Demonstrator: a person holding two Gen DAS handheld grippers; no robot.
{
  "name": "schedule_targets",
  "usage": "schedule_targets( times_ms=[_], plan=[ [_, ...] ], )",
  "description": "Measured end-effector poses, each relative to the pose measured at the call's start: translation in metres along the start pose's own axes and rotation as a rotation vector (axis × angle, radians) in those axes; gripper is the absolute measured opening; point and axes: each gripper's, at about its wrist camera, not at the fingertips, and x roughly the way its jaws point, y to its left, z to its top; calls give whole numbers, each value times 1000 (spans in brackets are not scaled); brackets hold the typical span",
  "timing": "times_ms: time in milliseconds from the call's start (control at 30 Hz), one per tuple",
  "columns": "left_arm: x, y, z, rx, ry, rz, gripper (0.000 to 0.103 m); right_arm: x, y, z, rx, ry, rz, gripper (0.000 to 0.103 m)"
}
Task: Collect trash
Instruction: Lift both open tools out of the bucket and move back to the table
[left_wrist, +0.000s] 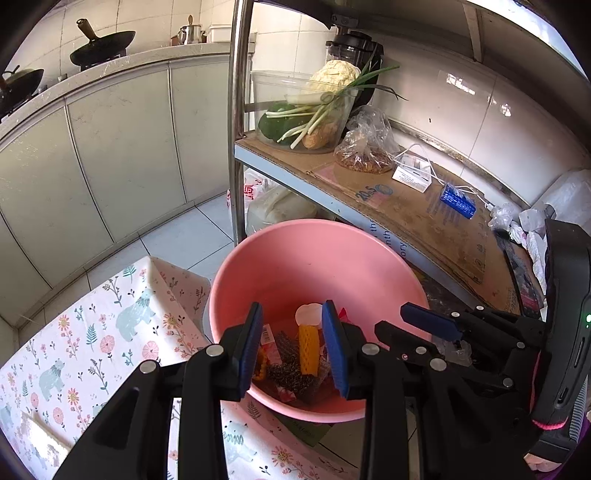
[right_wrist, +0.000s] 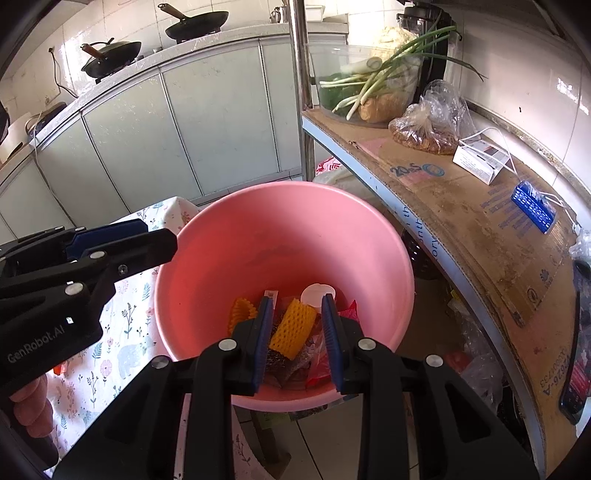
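Both tools, left (left_wrist: 293, 347) and right (right_wrist: 297, 341), hang part-open, empty, over floral tablecloth (left_wrist: 92, 332) and tiled floor (left_wrist: 177, 243).

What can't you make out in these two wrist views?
- Left wrist view: the trash under the yellow foam net in the pink basin is hidden by the left gripper.
- Right wrist view: the phone is cut off by the edge.
- Both views: box print too small.

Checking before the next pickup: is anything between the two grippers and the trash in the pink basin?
Nothing visible. The left gripper and right gripper hang over the open pink basin, jaws apart and empty, with the yellow foam net and other trash lying uncovered below.
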Motion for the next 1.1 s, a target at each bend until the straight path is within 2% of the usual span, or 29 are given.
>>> schedule_targets(
  times_ms=[467, 1100],
  plan=[
    [-39, 5, -19, -7, -36, 47, 32, -22, 18, -9, -30, -23, 27, 28],
    [-104, 31, -53, -65, -103, 112, 32, -44, 67, -24, -116, -32, 85, 28]
  ],
)
